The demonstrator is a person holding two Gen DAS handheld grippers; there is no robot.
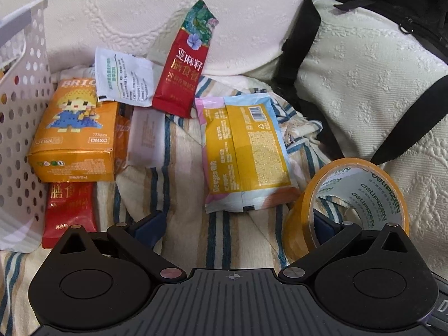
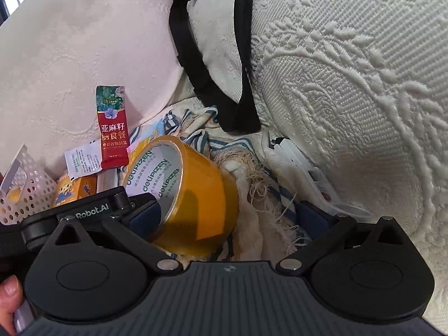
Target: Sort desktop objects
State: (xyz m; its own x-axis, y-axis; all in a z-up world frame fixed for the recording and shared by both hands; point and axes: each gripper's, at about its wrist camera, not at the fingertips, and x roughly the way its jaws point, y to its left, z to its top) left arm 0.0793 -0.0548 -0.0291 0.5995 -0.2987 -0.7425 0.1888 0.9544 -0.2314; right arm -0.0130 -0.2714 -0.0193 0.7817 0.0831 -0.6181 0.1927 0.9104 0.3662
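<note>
A roll of yellow tape (image 1: 364,193) (image 2: 201,196) lies tilted on a striped cloth. In the left wrist view my left gripper (image 1: 238,225) is open over the cloth, and its right fingertip (image 1: 326,226) sits at the roll's mouth. My right gripper (image 2: 228,218) is open around the roll. Its left pad (image 2: 145,217) is at the roll's open face and its right pad (image 2: 313,218) stands well clear. Beyond lie a yellow-and-blue snack packet (image 1: 243,154), a red sachet (image 1: 182,64) (image 2: 112,131), a white sachet (image 1: 123,81), an orange brick box (image 1: 75,134) and a second red sachet (image 1: 68,212).
A white perforated basket (image 1: 19,112) (image 2: 28,187) stands at the left, against the orange box. White embossed cushions (image 2: 350,84) and a black strap (image 2: 243,70) close in the back and right. A white plastic object (image 2: 296,162) lies by the cushion. A thumb (image 2: 11,288) shows at lower left.
</note>
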